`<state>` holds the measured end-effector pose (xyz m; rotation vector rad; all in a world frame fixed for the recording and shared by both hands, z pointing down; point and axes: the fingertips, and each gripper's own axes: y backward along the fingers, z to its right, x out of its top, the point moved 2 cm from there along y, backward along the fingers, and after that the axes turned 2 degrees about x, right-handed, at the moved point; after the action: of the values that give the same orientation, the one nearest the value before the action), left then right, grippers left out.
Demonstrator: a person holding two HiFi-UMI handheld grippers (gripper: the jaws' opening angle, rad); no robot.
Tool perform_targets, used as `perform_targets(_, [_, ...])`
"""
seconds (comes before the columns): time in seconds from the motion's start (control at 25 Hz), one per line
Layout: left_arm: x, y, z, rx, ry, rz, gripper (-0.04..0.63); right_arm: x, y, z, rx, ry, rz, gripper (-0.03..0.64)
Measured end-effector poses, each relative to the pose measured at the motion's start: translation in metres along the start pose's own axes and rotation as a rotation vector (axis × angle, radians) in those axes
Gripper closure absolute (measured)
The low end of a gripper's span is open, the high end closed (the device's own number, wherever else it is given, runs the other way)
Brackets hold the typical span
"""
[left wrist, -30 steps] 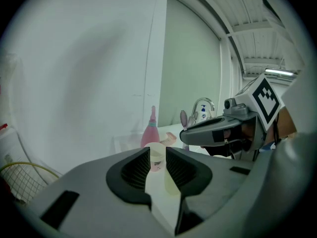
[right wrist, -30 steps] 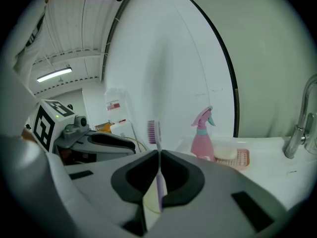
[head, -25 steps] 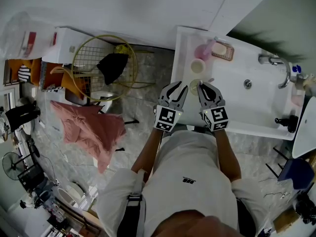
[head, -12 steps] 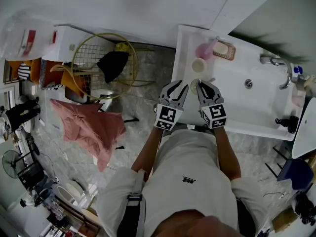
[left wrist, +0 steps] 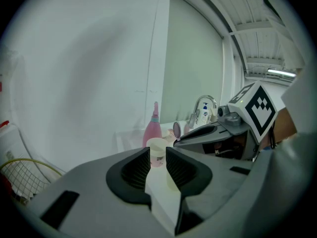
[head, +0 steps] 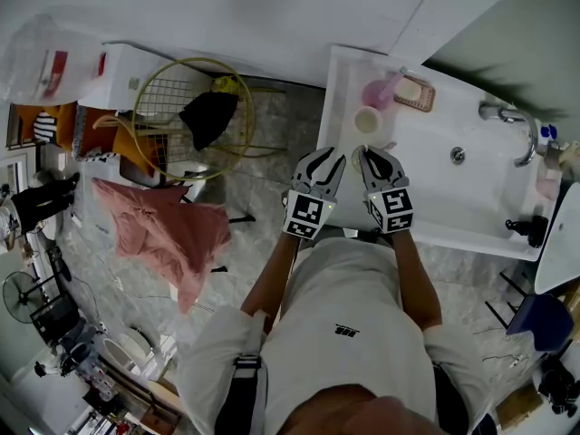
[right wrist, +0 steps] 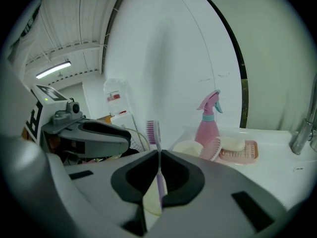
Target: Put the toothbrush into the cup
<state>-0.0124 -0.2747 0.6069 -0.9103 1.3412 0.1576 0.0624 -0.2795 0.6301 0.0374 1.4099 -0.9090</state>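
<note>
My right gripper (right wrist: 158,175) is shut on a toothbrush (right wrist: 153,133) that stands upright between the jaws, purple bristles on top. Just below and beyond its jaws sits a pale yellow cup (right wrist: 152,202). A cream cup (right wrist: 188,148) stands farther back, beside a pink spray bottle (right wrist: 207,125). In the head view both grippers hover at the near left corner of the white counter (head: 426,211), the left gripper (head: 328,159) beside the right gripper (head: 364,157). The left gripper (left wrist: 157,163) stands slightly open with nothing between its pads; the cream cup (left wrist: 157,151) shows through the gap.
A pink soap dish (head: 415,93) with soap and a pink brush (right wrist: 212,148) sit behind the cups. The basin (head: 458,166) and faucet (head: 512,125) lie to the right. On the floor to the left are a wire basket (head: 186,120) and a pink cloth (head: 172,234).
Both grippers have barely shifted; the right gripper has edged a little left, toward the pale yellow cup, still holding the toothbrush.
</note>
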Motion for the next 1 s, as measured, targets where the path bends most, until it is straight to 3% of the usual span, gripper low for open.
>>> perform_targets(1.0, [-0.001,0.003,-0.004,0.003,0.005,0.004,0.500,-0.005,-0.016,-0.008,-0.015,0.078,-0.065,0.574])
